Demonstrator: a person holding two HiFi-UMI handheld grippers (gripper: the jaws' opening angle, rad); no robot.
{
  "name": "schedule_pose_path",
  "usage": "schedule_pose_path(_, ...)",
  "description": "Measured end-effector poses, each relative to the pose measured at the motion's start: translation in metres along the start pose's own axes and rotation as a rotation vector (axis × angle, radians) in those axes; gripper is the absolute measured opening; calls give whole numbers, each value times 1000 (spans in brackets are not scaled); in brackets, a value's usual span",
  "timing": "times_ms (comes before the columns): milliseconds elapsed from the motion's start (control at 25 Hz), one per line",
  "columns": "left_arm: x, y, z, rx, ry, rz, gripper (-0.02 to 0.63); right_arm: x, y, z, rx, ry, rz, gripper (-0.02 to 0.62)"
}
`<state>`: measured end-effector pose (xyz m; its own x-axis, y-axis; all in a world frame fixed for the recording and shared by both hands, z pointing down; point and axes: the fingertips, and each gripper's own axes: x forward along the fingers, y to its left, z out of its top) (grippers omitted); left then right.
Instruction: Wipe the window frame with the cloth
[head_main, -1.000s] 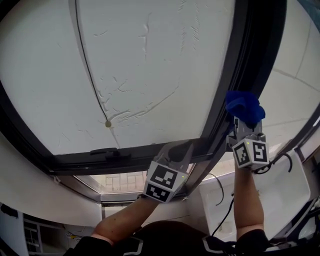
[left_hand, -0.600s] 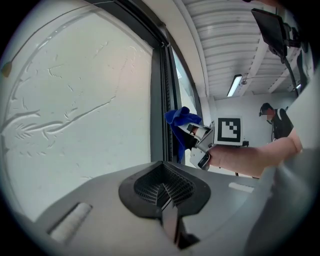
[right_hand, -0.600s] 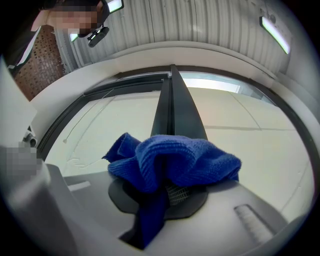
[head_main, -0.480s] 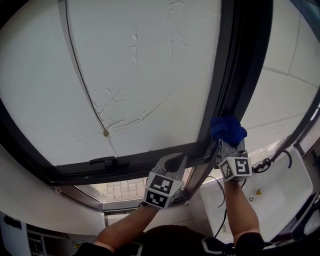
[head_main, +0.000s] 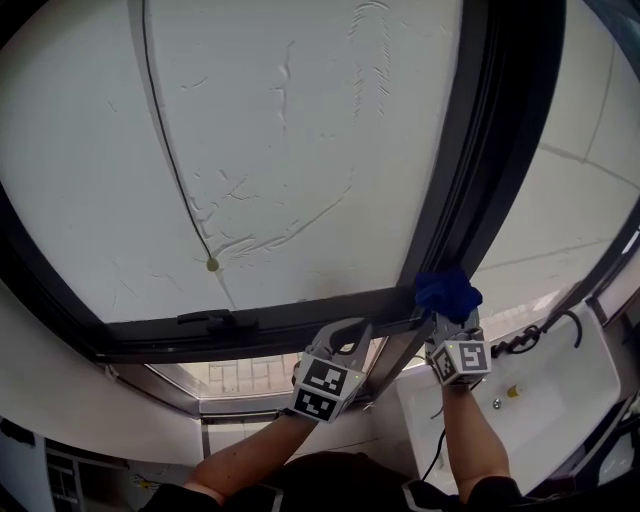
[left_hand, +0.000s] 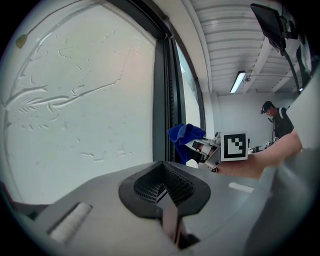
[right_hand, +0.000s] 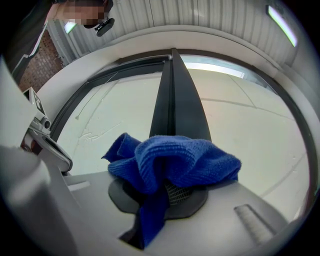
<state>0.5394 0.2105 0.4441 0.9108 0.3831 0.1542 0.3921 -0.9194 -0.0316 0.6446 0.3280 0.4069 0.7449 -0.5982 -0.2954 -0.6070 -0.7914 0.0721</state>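
**As the cloth (head_main: 447, 293) is meeting the frame: right gripper (head_main: 446, 318) at the lower right corner**

While its jaws are pinching the bunched blue cloth, the right gripper is pointing up at the window frame (head_main: 482, 150). The cloth is lying against the foot of the dark vertical member, at the corner where that member is joining the lower rail (head_main: 270, 324). The left gripper (head_main: 346, 334) is hanging just beside the right one, under the lower rail, with its jaws pressed together and nothing between them. A frosted pane (head_main: 290, 130) is filling the frame above both grippers.
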Motion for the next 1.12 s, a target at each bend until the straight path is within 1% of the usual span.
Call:
schedule_pose_path(280,1,-1,-25,-3,25,-8,-6,-11,3,-46,11,108,7,60)
schedule_pose_path(640,2,11,-55,-31,54,19,-6,-24,10,-102,21,261,15,61)
schedule_pose_path(760,3,15,-58,-50,51,32,-6,-28,15,-116,27,303,22,61)
schedule_pose_path(840,4,19,-61,-47,56,41,-6,-29,17,-125,39,328,28,61)
schedule_pose_path(1120,4,19,-66,-85,67,40,-6,-32,19,-139,59,384,37,63)
